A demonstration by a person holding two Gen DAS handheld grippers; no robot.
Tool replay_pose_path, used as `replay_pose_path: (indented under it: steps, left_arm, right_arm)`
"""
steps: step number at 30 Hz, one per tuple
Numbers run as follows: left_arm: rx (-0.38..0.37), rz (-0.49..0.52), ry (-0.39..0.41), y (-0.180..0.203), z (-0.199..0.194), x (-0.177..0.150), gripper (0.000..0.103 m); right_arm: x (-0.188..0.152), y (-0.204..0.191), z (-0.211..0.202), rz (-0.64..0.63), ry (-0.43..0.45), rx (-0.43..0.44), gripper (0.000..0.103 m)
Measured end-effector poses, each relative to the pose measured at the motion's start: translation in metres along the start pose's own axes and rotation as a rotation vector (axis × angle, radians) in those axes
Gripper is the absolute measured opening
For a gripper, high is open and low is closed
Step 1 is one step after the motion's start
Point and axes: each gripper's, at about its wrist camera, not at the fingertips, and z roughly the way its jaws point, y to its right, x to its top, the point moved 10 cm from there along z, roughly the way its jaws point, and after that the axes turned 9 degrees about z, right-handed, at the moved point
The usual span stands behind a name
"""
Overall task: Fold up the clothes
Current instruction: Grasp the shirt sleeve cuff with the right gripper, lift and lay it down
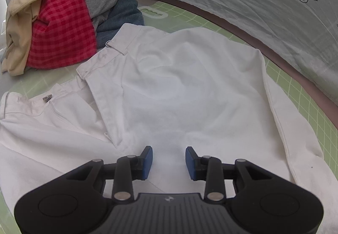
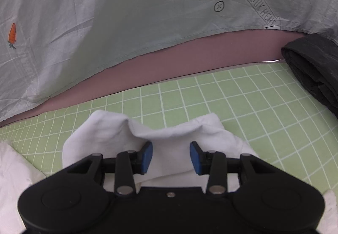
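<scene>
White trousers [image 1: 173, 90] lie spread on the green grid mat [image 1: 295, 90], waistband toward the far left. My left gripper [image 1: 169, 161] is open just above the white cloth, holding nothing. In the right wrist view a white trouser leg end [image 2: 169, 128] lies bunched on the mat [image 2: 232, 94]. My right gripper [image 2: 171, 156] is open, its blue pads [image 2: 146, 156] on either side of the white cloth, not closed on it.
A pile of clothes, with a red checked one [image 1: 63, 29], beige, grey and blue ones, sits at the far left. A folded dark garment [image 2: 312, 69] lies at the right of the mat. A grey sheet [image 2: 126, 12] over a pink edge borders the far side.
</scene>
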Motion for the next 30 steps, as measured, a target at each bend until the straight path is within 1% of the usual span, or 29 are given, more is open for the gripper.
replay_pose_path:
  steps: [2,3,6,9,11,12,15,16,17,21,22,25,26,27,29,30]
  left_arm:
    - [0.009,0.010,-0.002,0.002,0.003,-0.002,0.039]
    - [0.014,0.016,-0.003,0.003,0.004,-0.002,0.040]
    - [0.020,0.032,-0.001,0.006,0.005,-0.003,0.044]
    - [0.033,0.044,-0.003,0.009,0.007,-0.004,0.045]
    - [0.038,0.040,-0.005,0.010,0.007,-0.005,0.046]
    - [0.036,0.038,-0.008,0.011,0.007,-0.005,0.048]
    - [0.033,0.043,-0.011,0.012,0.007,-0.005,0.049]
    - [0.033,0.046,-0.012,0.012,0.007,-0.005,0.049]
    - [0.031,0.045,-0.014,0.012,0.007,-0.006,0.049]
    - [0.020,0.032,-0.024,0.012,0.006,-0.007,0.049]
    - [0.017,0.023,-0.027,0.012,0.005,-0.007,0.049]
    - [0.007,0.001,-0.029,0.011,0.004,-0.007,0.049]
    - [0.006,0.002,-0.029,0.011,0.004,-0.008,0.049]
    - [0.004,0.002,-0.029,0.012,0.003,-0.008,0.049]
    - [0.002,0.002,-0.029,0.012,0.003,-0.009,0.049]
    - [0.002,0.001,-0.029,0.011,0.003,-0.009,0.049]
  right_arm:
    - [-0.007,-0.005,0.017,-0.007,-0.047,0.003,0.042]
    - [-0.009,-0.005,0.018,-0.007,-0.048,-0.003,0.042]
    - [-0.010,0.006,-0.001,0.039,-0.004,-0.001,0.045]
    - [-0.019,0.029,-0.031,0.156,0.031,0.035,0.059]
    - [-0.025,0.045,-0.050,0.239,0.051,0.064,0.061]
    - [-0.028,0.054,-0.058,0.279,0.055,0.066,0.061]
    - [-0.048,0.075,-0.066,0.381,0.014,0.024,0.061]
    - [-0.055,0.080,-0.066,0.421,-0.004,0.023,0.061]
    - [-0.062,0.082,-0.065,0.475,-0.026,0.046,0.061]
    - [-0.090,0.079,-0.060,0.807,-0.123,0.211,0.061]
    - [-0.095,0.076,-0.059,0.868,-0.140,0.243,0.061]
    - [-0.101,0.069,-0.056,0.911,-0.155,0.265,0.061]
    - [-0.100,0.067,-0.054,0.911,-0.148,0.270,0.061]
    - [-0.099,0.066,-0.052,0.914,-0.145,0.272,0.057]
    - [-0.095,0.065,-0.048,0.923,-0.144,0.276,0.052]
    - [-0.094,0.064,-0.047,0.923,-0.142,0.279,0.041]
